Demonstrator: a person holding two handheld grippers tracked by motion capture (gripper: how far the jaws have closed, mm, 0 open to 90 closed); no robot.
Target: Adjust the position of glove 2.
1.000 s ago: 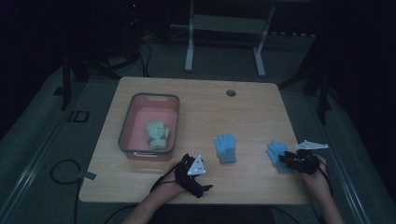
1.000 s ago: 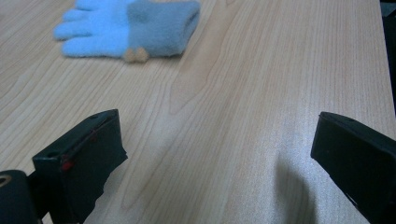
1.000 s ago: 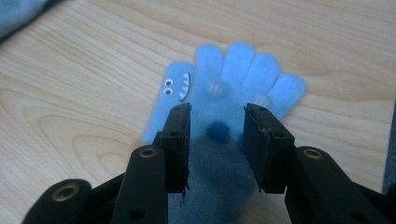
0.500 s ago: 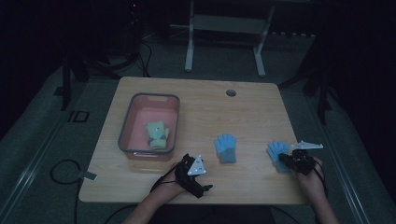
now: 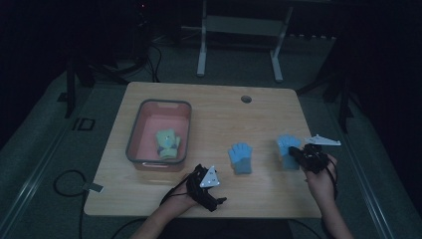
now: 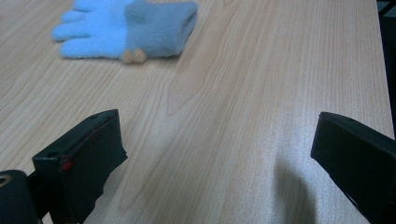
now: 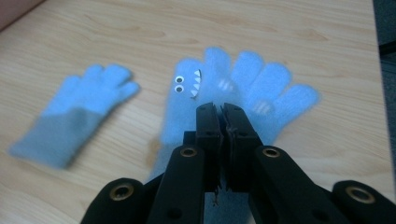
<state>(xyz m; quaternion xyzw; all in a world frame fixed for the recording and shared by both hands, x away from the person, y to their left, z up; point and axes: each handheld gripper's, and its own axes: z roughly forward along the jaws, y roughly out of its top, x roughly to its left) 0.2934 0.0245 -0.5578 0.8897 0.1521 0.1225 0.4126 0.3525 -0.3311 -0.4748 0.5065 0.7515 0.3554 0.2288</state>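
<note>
Right gripper [image 7: 223, 108], fingers clamped on the soft, light shark-face glove [image 7: 243, 84] at its cuff near the surface's right edge; left gripper [image 6: 210, 154] fingers apart.

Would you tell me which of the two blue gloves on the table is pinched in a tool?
The right-hand blue glove, with googly eyes and teeth, sits in the shut right tool; the plain blue glove lies free.

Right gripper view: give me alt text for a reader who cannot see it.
The right gripper, jaws closed together, pinches a light blue glove with googly eyes and teeth on a wooden table. A second blue glove with a grey cuff lies flat beside it, apart.
</note>
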